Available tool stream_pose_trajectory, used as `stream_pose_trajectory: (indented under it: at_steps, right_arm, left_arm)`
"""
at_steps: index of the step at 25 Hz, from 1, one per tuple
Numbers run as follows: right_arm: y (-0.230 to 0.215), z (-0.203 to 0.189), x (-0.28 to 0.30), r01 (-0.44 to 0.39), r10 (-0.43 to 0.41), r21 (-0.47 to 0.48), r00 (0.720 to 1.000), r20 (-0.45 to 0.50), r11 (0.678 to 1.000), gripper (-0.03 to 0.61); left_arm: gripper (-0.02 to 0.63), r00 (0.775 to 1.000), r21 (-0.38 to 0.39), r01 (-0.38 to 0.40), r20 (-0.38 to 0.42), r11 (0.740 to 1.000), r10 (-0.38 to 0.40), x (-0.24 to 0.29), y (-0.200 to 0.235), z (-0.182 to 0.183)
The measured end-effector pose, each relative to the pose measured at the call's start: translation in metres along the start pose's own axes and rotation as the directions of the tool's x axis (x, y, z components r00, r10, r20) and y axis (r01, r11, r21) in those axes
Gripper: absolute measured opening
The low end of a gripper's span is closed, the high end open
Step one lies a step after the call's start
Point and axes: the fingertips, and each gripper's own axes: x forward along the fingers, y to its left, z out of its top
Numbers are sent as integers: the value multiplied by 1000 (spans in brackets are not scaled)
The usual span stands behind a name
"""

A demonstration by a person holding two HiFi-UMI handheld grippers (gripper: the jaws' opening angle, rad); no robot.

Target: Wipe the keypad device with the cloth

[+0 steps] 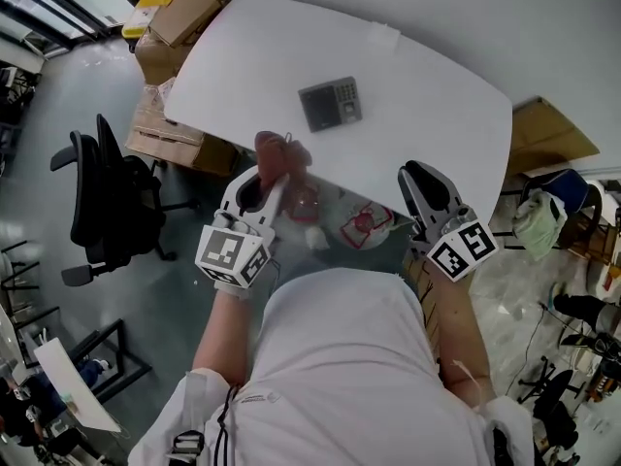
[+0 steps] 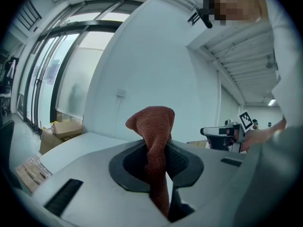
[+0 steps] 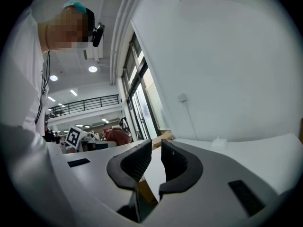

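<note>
Left gripper (image 1: 260, 190) (image 2: 158, 161): held at the near edge of the desk (image 1: 437, 115), jaws clamped on the cloth (image 1: 282, 155) (image 2: 153, 126). The cloth is rust-red with a coarse woven texture. One bunched fold stands up past the ribbed black pads and a narrow tail hangs below them.

Right gripper (image 1: 425, 184) (image 3: 156, 161): also at the near edge of the desk, well to the right of the left one. Its jaws are closed to a thin slit with nothing between them. Each gripper carries a cube with black-and-white square markers.

Desk: white, smooth top with rounded corners.

Keypad device (image 1: 330, 103): lies flat near the middle of the desk, beyond the cloth and apart from it. It is a small dark grey rectangular slab with a key block on one side. Its print is too small to read.

Off the left side of the desk stands a black chair (image 1: 107, 202). Brown cardboard boxes (image 1: 175, 22) are stacked by the far left corner of the desk.
</note>
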Motion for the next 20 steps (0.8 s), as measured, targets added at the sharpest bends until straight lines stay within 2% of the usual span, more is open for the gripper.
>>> stream_pose_trajectory:
  at_steps: [5,8,13,17,20]
  right_arm:
    - [-23,-4,32,-29,30,20,998,-61,999,49]
    - [-37,-6,47,-58,59,14,992,-115,998,133]
    - [-66,-16,78,-119,118,9,970,-211,993,175]
    - [-92,-28,110,-186,179,1,940,-290,982,196]
    - [-105,-41,135,-263,236,-19,891,-387,965,216]
  left_arm:
    - [63,999,-17,-31,-40,999,30,9,26,-8]
    - [63,997,-24,-58,-53,998,57,13,34,-11]
    - [63,992,-24,-111,-69,994,109,22,41,-21]
    - [64,981,10,-171,-95,985,171,34,48,-31]
    - [66,973,16,-204,-103,979,204,48,51,-39]
